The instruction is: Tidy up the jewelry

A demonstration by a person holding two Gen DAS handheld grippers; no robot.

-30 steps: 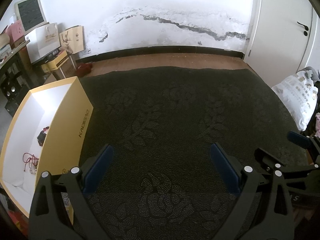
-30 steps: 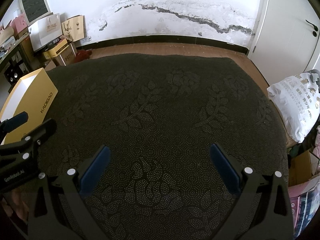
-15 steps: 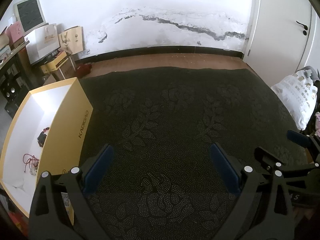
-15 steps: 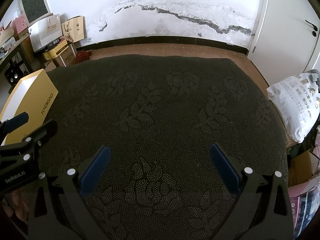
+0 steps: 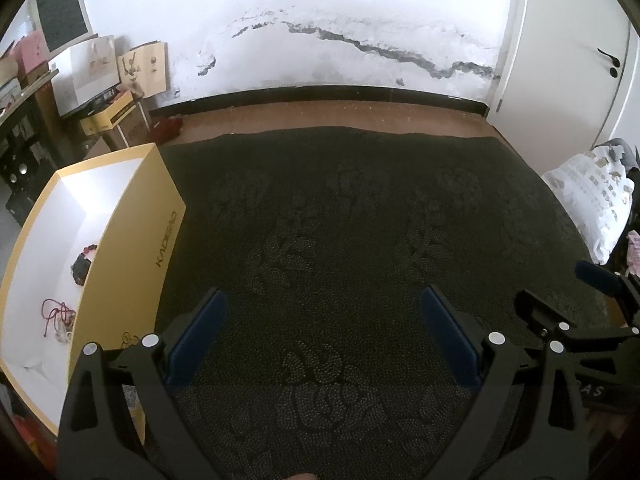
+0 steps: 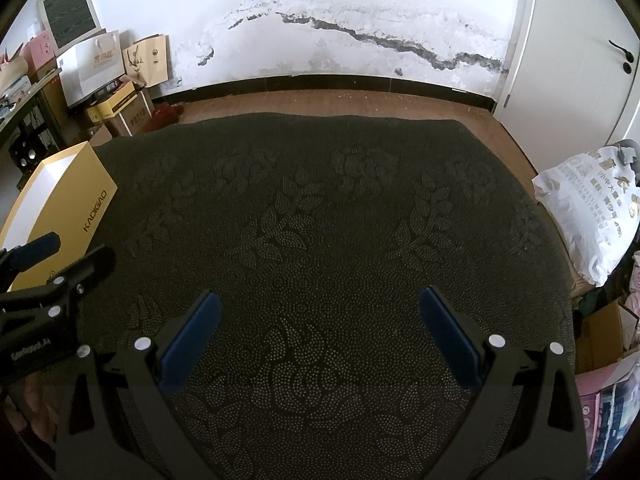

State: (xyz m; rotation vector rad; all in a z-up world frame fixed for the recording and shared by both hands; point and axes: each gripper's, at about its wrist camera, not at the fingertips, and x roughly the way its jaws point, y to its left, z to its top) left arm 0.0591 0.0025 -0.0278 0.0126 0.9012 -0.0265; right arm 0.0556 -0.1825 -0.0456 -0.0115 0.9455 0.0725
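A yellow box [image 5: 132, 248] with a white inside lies at the left edge of the dark patterned cloth [image 5: 360, 232]. Inside it rest a dark beaded bracelet [image 5: 83, 264] and a red cord piece [image 5: 56, 314]. My left gripper [image 5: 324, 320] hovers open over the cloth, just right of the box, with nothing between its blue pads. My right gripper [image 6: 320, 320] is open too, empty, over the cloth's front middle. The yellow box [image 6: 60, 212] shows at the left in the right wrist view, behind the left gripper's body [image 6: 44, 280].
A white printed sack [image 6: 592, 208] lies off the cloth's right edge. Paper bags and cartons [image 6: 116, 76] stand against the back wall at left. A white door [image 6: 580, 48] is at the back right. Brown floor runs beyond the cloth's far edge.
Almost nothing differs; the left wrist view has drifted very slightly. Both grippers stay open and empty.
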